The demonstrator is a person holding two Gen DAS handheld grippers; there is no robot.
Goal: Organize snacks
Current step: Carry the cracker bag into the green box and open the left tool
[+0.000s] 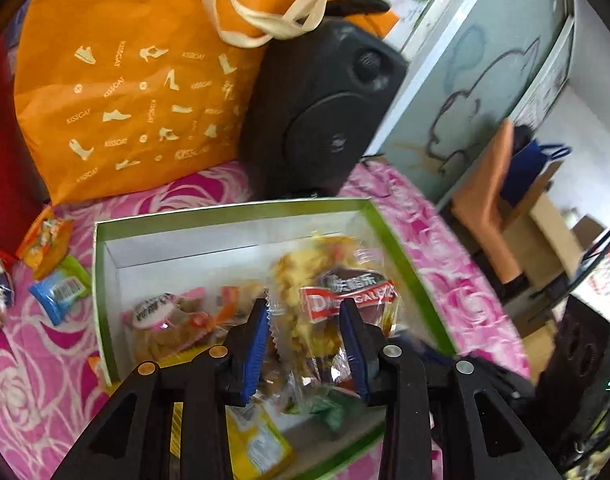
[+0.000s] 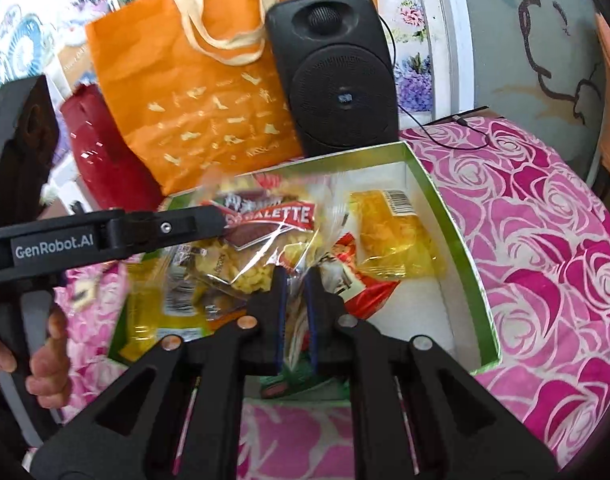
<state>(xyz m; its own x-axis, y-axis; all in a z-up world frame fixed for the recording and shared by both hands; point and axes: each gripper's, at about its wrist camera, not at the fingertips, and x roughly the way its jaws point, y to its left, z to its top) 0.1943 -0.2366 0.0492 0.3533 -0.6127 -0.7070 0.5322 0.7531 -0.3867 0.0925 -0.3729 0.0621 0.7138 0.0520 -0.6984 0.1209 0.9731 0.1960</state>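
Packet (image 1: pixel 337 304), clear, red label, yellow pieces; left hand-held gripper (image 1: pixel 307 344) straddles it, right hand-held gripper (image 2: pixel 295 304) pinches wrapper.

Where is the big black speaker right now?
The black speaker stands upright at the back of both views, just behind the green box and right of the orange bag.

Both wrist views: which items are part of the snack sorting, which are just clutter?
Job:
- green-rimmed box
- clear cookie bag, with both grippers at it
- yellow packet in the box
- blue packet, loose on the cloth

Clutter:
- orange tote
- black speaker
- red bag
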